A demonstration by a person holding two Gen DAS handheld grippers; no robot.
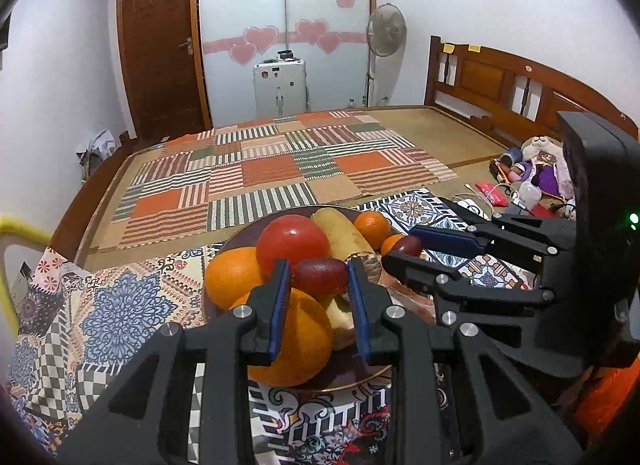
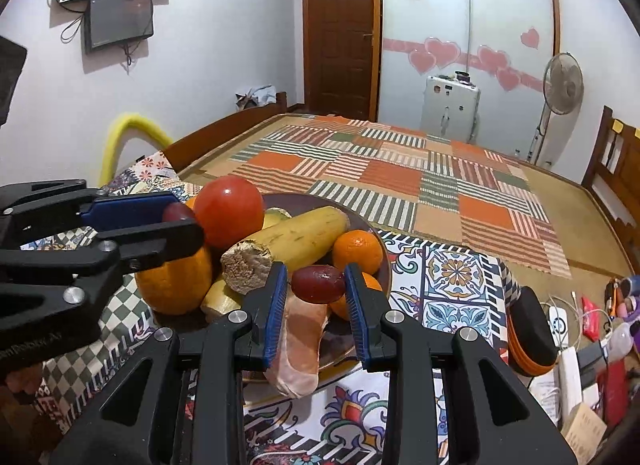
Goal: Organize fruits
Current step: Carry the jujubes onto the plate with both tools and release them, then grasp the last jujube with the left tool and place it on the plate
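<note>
A dark plate (image 1: 360,379) on the patterned cloth holds a red tomato (image 1: 292,243), oranges (image 1: 230,275), a yellow banana (image 1: 340,235) and other fruit. My left gripper (image 1: 319,275) is shut on a dark red grape (image 1: 320,275) above the pile. My right gripper (image 1: 402,247) comes in from the right, shut on another dark red grape (image 1: 408,245). In the right wrist view my right gripper (image 2: 318,283) holds its grape (image 2: 318,283) over the plate (image 2: 382,253), above a pink sweet potato (image 2: 300,345). My left gripper (image 2: 182,221) shows at the left, beside the tomato (image 2: 230,211).
The plate sits on a patterned cloth (image 1: 120,305) on a bed with a patchwork mat (image 1: 260,173). Cables, chargers and toys (image 2: 580,337) lie to the right. A wooden headboard (image 1: 500,85), a fan (image 1: 386,31) and a door (image 1: 160,53) stand behind.
</note>
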